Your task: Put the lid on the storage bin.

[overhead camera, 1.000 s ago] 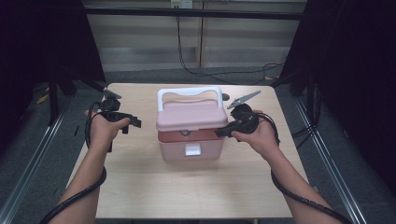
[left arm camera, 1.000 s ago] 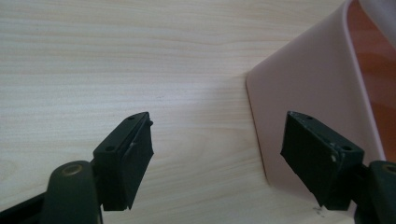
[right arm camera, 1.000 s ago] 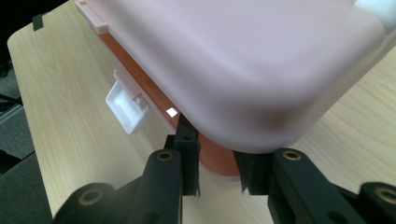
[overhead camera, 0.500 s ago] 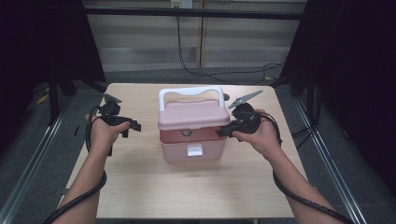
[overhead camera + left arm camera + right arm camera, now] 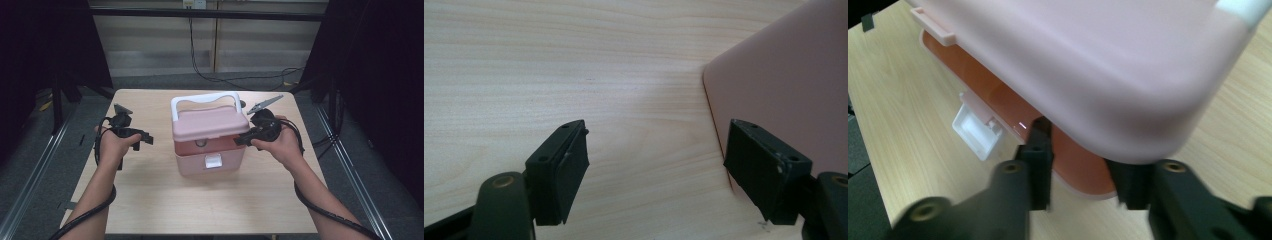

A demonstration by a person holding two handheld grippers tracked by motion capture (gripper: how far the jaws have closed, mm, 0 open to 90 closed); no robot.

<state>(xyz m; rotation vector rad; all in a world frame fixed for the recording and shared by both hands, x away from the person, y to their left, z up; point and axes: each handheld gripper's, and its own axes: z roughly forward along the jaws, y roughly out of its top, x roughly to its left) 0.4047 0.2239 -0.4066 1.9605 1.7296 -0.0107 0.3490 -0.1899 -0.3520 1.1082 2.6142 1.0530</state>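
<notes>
A pink box (image 5: pixel 210 150) with a white handle (image 5: pixel 205 97) stands mid-table. Its lid (image 5: pixel 210 122) is slightly raised over a reddish gap. My right gripper (image 5: pixel 241 139) is at the lid's right end. In the right gripper view the lid (image 5: pixel 1088 65) lies over my right gripper (image 5: pixel 1083 150). One fingertip (image 5: pixel 1040 127) pokes into the gap and the other is hidden behind the lid's corner. The jaws have just been closing, and I see no pad pressing on the lid. My left gripper (image 5: pixel 145 139) is open and empty left of the box (image 5: pixel 784 85), jaws (image 5: pixel 659 160) wide.
A white latch (image 5: pixel 213 161) hangs open on the box's front, and shows in the right gripper view as the latch (image 5: pixel 975 131). Bare wooden tabletop (image 5: pixel 150 200) surrounds the box. Cables trail from both grippers off the table's near side.
</notes>
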